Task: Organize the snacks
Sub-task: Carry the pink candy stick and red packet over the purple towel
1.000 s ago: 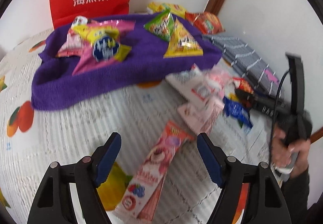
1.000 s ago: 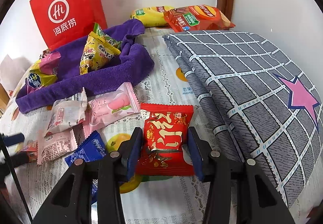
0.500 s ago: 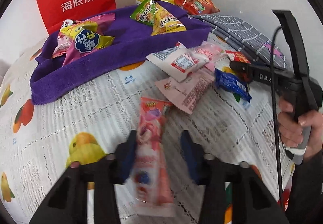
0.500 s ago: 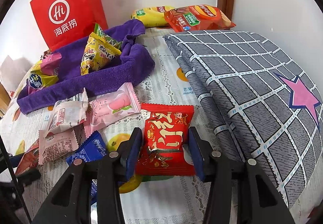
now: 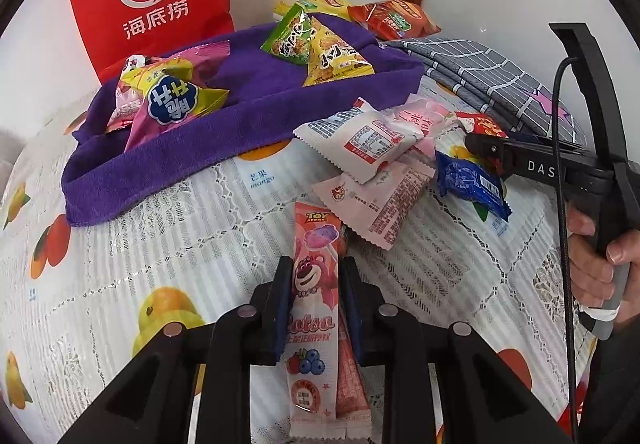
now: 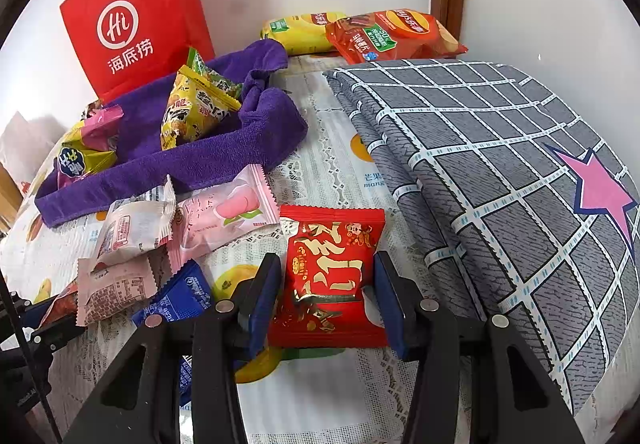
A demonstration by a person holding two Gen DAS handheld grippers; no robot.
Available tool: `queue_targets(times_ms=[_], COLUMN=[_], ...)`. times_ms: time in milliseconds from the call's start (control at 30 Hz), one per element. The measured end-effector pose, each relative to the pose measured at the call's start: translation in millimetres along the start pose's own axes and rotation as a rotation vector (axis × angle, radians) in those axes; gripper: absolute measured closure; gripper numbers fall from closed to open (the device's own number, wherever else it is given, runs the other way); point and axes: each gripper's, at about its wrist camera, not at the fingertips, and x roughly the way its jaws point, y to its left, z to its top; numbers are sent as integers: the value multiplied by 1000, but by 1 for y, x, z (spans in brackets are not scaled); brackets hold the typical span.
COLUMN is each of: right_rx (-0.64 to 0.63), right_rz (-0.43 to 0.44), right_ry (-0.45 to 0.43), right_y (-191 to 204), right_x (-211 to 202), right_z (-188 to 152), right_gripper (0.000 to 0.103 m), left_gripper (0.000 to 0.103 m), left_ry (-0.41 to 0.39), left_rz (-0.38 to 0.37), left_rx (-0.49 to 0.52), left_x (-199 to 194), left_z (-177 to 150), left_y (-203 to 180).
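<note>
A long pink Lotso stick packet [image 5: 317, 228] lies on the fruit-print tablecloth [image 5: 160, 244]. My left gripper [image 5: 316, 268] is shut on it, with a pad pressed on each long side. In the right wrist view my right gripper [image 6: 327, 264] is shut on a red and gold snack packet [image 6: 332, 236], which is crumpled between the pads. The left wrist view shows that right gripper [image 5: 480, 142] at the right, held by a hand [image 5: 592, 264]. A purple towel [image 5: 192, 152] folded like a tray holds several snack bags.
Loose packets lie between the grippers: a white one [image 5: 368, 140], a pale pink one [image 5: 380, 204] and a blue one [image 5: 468, 180]. A red paper bag [image 6: 136, 28] stands at the wall. Chip bags [image 6: 392, 36] lie behind a folded grey checked cloth [image 6: 500, 164].
My left gripper moved in over the pink stick packet and its wide-open jaws closed on the packet's sides. The right gripper kept still with the red packet in it.
</note>
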Motion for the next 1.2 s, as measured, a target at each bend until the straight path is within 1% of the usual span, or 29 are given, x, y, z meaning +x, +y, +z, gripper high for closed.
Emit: queue_targets(times_ms=[167, 233, 333, 433, 500, 567, 633, 700, 733, 833, 900, 967, 1067, 1200], right_rx=[23, 20, 11, -14, 0, 11, 5, 4, 3, -12, -17, -18, -16, 4], right_rz=[6, -2, -2, -13, 1, 38, 45, 56, 75, 91, 89, 109, 111, 161], right_ry=[-7, -7, -10, -16, -28, -53, -93, -129, -148, -187, -194, -190, -194, -181], right_y=[-5, -4, -2, 2, 2, 2, 5, 8, 11, 21, 27, 33, 40, 47], right_x=[-1, -1, -2, -8, -17, -32, -47, -60, -66, -71, -68, -62, -52, -33], right_z=[0, 0, 0, -1, 2, 9, 20, 35, 44, 66, 79, 90, 102, 117], right_gripper=[61, 62, 62, 63, 63, 63, 63, 63, 63, 63, 63, 63, 63, 63], left_gripper=[83, 83, 83, 83, 83, 83, 83, 83, 83, 83, 83, 83, 83, 83], left_ry=[9, 5, -26, -49, -64, -77, -89, -103, -112, -151, -180, -196, -222, -241], left_rz=[-23, -15, 12, 12, 21, 30, 51, 48, 45, 67, 80, 108, 137, 156], left_rx=[-60, -58, -63, -87, -101, -108, -122, -142, -154, -185, -193, -207, -230, -281], left_x=[-8, -13, -26, -34, -39, -42, -45, -49, -50, -58, -62, -66, -68, -60], left_z=[3, 5, 11, 15, 18, 21, 25, 30, 33, 48, 55, 64, 74, 82], left_y=[9, 11, 17, 25, 30, 37, 44, 50, 54, 65, 70, 76, 86, 104])
